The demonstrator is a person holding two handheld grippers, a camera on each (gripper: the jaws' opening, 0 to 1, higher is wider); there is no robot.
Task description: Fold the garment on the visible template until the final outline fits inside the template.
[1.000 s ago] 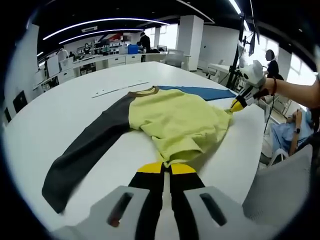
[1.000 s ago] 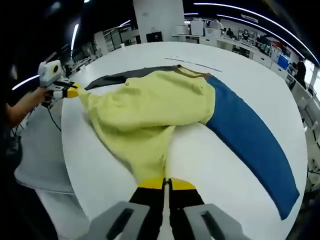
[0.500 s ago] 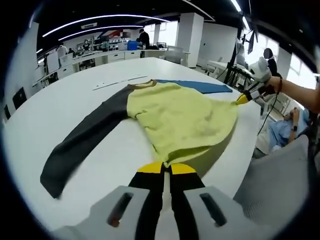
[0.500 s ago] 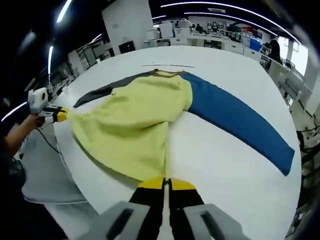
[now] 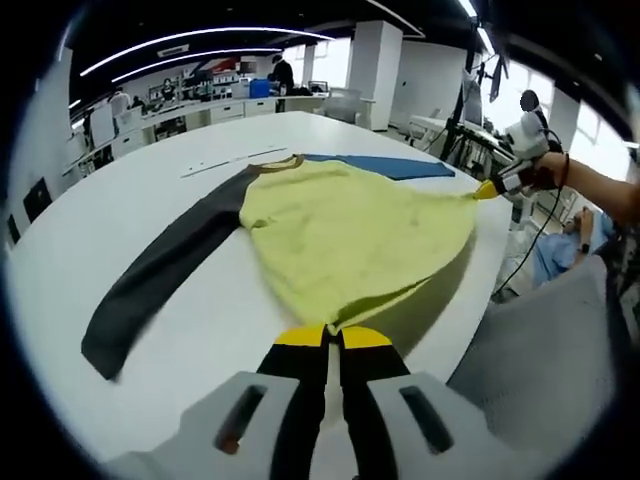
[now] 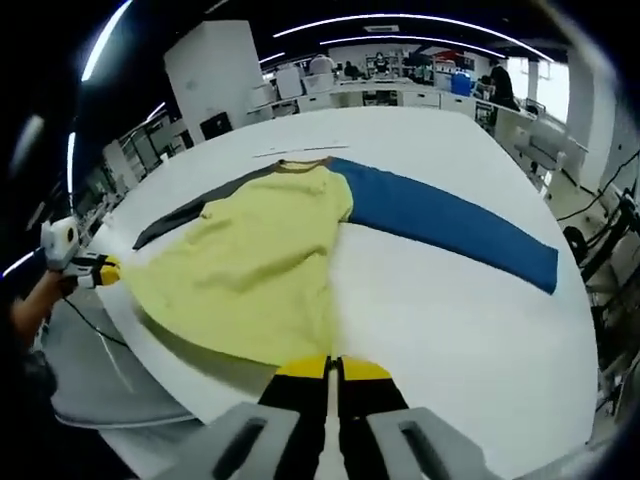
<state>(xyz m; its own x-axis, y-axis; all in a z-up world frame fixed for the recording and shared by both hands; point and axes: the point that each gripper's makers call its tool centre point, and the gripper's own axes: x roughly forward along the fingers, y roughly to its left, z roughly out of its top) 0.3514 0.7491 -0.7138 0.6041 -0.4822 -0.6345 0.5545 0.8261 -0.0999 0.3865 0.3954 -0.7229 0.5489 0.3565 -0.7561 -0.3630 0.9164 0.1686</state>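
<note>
Both claws, left claw (image 5: 327, 338) and right claw (image 6: 327, 366), are clenching the garment's (image 5: 350, 235) hem corners, stretching it flat on the desk (image 6: 440, 300); sleeves seemingly running away from me

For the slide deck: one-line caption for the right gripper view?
Both grippers pinch the hem of a yellow shirt, pulling it taut on the white table.

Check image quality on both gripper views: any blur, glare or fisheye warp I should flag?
Left gripper view: the garment is sharp; strong barrel warp bends the table edge and the ceiling light strips; windows at right are blown out. Right gripper view: the blue sleeve and the yellow body are sharp; the left gripper is small near the dim left side; soft shadow under the hem.
</note>
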